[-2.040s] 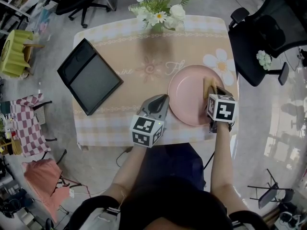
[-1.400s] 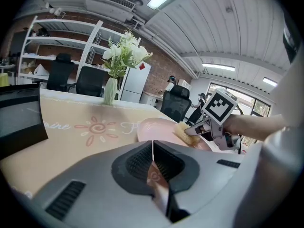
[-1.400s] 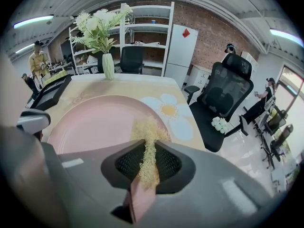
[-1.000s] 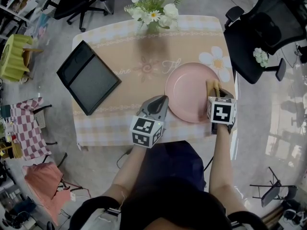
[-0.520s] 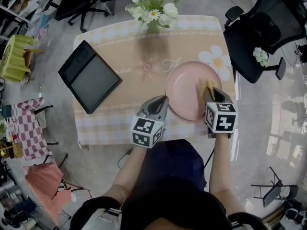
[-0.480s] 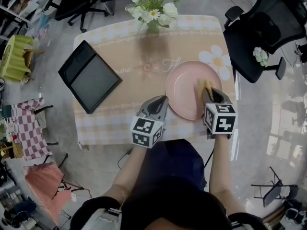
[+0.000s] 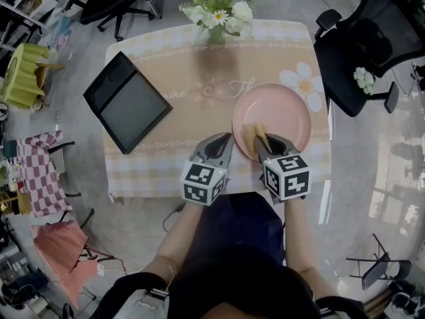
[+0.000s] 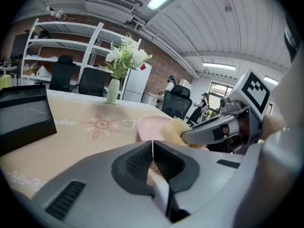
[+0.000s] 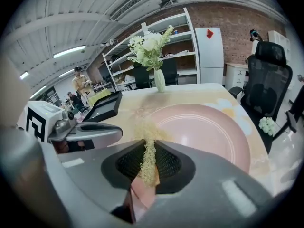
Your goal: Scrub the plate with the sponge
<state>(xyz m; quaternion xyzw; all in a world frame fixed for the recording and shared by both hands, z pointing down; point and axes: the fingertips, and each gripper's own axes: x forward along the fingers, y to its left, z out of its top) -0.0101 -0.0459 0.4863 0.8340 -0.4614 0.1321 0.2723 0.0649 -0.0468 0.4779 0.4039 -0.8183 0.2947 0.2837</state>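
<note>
1. Biggest change: the right hand-held gripper has slid over from the far right side of the plate to its near-left part. A couple of seconds back it was working by the right rim, and now it's almost next to the left hand-held gripper.
2. The sponge came along with it. It's a scruffy yellow thing, pinched tight between the right jaws with the fibres squeezed up through the gap. It sits on the plate's surface just inside the near-left rim.
3. The left hand-held gripper hasn't budged. Its jaws are pressed together with nothing between them, and it's parked on the tabletop just beside the plate's near-left edge. I can't tell if it's actually touching the rim.
4. The plate itself looks to be in the same spot on the right half of the tabletop, so the sweep didn't push it around.
5. My read is that the scrubbing is well under way, with one pass across the near half done. The far half near the daisy print probably still needs a wipe.
</note>
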